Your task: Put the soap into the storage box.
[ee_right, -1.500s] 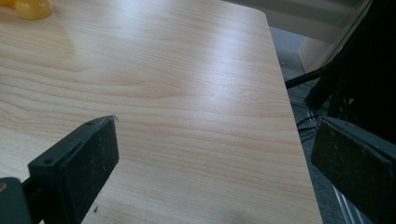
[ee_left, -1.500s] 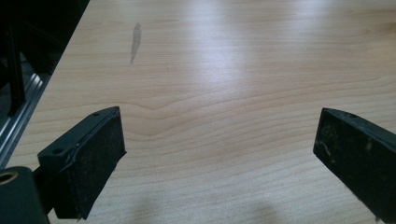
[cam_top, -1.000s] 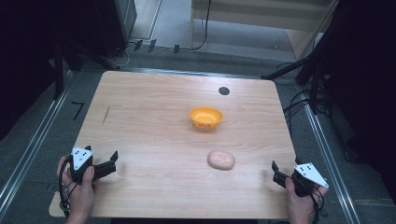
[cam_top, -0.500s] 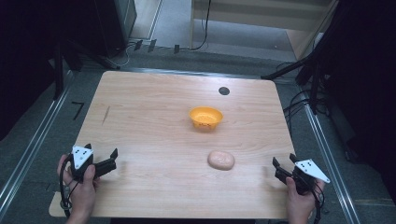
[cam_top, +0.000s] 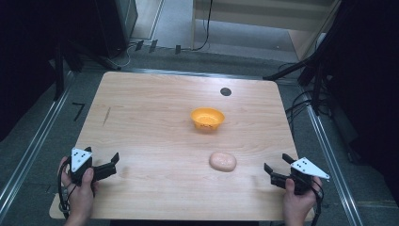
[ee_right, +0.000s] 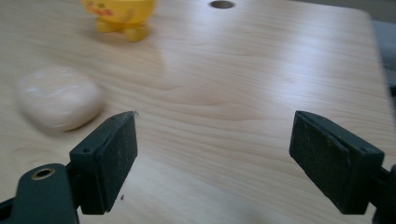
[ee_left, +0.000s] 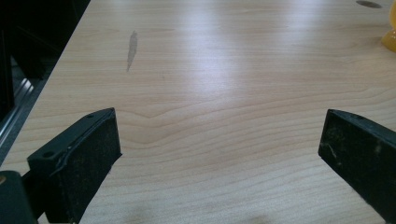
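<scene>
A small orange bowl (cam_top: 207,118) stands at the middle of the wooden table (cam_top: 150,117). A pale pink, rounded lump (cam_top: 222,161) lies nearer to me, just right of centre. My left gripper (cam_top: 113,164) rests open at the near left corner, held in a hand, with bare wood between its jaws (ee_left: 219,133). At the near right, my right gripper (cam_top: 275,162) is open and points toward the lump from about a hand's width away. In the right gripper view (ee_right: 215,135) the lump (ee_right: 58,98) lies left of the left jaw and the bowl (ee_right: 119,11) is beyond it.
A dark round hole (cam_top: 226,92) sits in the tabletop behind the bowl. A faint dark streak (ee_left: 132,46) marks the wood at the left. Metal rails and cables run along both sides of the table on the floor.
The right gripper has shifted slightly away from the table's near edge and turned a little. The left gripper, the bowl and the lump have stayed where they were.
</scene>
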The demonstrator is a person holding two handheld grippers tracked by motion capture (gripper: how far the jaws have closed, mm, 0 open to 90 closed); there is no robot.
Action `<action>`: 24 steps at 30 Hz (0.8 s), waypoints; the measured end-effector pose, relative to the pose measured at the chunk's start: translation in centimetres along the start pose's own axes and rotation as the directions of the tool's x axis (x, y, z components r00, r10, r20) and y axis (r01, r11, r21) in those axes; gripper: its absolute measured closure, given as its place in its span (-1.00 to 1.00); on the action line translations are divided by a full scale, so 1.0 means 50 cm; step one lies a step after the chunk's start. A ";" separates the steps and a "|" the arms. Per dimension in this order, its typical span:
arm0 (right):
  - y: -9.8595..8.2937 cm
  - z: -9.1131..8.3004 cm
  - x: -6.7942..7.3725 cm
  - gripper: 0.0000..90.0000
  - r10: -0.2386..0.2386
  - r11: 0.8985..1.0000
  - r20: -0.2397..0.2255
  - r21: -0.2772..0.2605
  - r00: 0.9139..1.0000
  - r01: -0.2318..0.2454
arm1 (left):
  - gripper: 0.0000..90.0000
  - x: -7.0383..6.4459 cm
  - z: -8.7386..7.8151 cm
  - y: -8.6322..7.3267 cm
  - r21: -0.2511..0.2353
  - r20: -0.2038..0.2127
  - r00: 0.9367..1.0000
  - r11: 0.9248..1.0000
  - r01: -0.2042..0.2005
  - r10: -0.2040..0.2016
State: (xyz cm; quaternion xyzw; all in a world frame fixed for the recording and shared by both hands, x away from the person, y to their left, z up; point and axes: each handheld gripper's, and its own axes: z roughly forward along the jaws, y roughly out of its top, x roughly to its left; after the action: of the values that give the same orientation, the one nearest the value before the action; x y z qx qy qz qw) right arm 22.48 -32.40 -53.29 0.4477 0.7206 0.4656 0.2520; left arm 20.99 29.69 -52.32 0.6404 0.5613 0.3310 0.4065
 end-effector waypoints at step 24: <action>0.109 0.083 0.034 -0.39 -0.250 0.934 -0.493 0.104 0.833 0.342 | -0.95 -0.017 0.005 0.001 0.024 0.019 0.996 0.995 -0.092 0.091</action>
State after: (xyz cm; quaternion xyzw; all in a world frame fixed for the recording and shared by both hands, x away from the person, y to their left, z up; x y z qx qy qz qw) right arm 27.17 -28.17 -50.16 0.2248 0.8614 0.4454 0.0947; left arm 21.10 28.79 -52.35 0.6734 0.5318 0.3366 0.3877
